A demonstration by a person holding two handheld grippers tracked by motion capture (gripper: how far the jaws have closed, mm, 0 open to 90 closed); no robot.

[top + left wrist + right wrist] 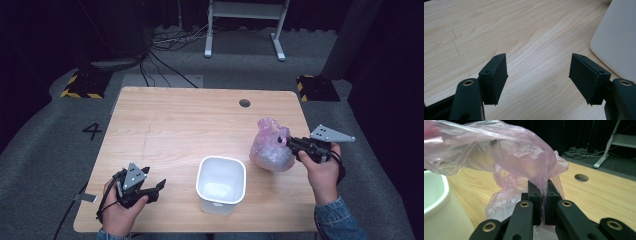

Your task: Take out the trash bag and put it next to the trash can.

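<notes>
A crumpled pink plastic bag (271,147) stands on the right part of the wooden table (185,120). My right gripper (291,143) is shut on the bag's thin film (524,155), which is pinched between the two black jaws (543,195) and bulges up and to the left. A white plastic bin (221,184) stands open-topped at the table's front centre, left of the bag. My left gripper (155,187) rests low near the front left edge, open, with bare wood between its pads (495,75) and the bin's wall (617,42) off to its right.
A round cable hole (244,103) sits in the table's far side, also seen as the hole (581,177) beyond the bag. Cables and a white frame's legs (245,25) lie on the grey floor behind. Yellow-black striped blocks (82,85) flank the far corners.
</notes>
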